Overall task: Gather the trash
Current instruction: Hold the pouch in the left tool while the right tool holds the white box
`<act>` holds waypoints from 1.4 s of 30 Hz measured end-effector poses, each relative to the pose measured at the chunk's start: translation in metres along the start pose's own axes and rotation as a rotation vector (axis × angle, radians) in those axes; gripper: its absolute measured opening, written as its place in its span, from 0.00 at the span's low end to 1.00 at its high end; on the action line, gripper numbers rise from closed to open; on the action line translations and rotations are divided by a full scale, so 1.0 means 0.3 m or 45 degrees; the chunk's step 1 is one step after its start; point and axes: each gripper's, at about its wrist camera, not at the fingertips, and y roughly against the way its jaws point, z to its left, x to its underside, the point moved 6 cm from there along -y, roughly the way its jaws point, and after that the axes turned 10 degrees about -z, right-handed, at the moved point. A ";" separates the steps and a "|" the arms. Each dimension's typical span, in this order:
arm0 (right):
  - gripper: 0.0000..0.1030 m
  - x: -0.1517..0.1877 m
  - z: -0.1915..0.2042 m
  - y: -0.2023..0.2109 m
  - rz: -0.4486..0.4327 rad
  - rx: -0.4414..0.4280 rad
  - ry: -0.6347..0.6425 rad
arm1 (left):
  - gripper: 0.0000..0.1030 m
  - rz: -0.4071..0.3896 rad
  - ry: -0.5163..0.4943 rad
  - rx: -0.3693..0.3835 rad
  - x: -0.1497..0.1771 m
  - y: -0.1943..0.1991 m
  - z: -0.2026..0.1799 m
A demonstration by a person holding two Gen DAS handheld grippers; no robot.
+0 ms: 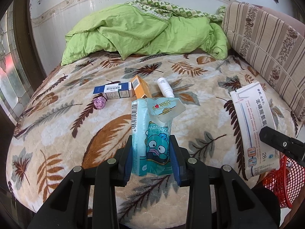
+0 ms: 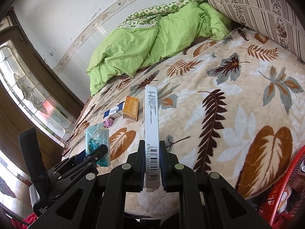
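Note:
My left gripper is shut on a teal cartoon pouch, held upright above the leaf-patterned bed blanket. My right gripper is shut on a flat white medicine box, seen edge-on with its barcode toward the camera. The same box shows at the right of the left wrist view, and the pouch in the left gripper shows at the lower left of the right wrist view. On the blanket lie a blue box, an orange box, a white bottle and a purple crumpled ball.
A red mesh basket stands by the bed's near right corner, also visible as the basket with items inside. A green quilt is heaped at the far end. A striped cushion lines the right side; a glass door is left.

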 end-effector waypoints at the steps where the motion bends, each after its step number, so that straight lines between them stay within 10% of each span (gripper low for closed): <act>1: 0.14 0.000 0.002 0.001 0.000 -0.003 0.002 | 0.32 -0.001 0.003 -0.003 0.000 0.002 0.005; 42: 0.14 0.030 0.104 0.008 0.025 -0.042 0.084 | 0.32 -0.077 0.122 -0.239 -0.042 0.065 0.200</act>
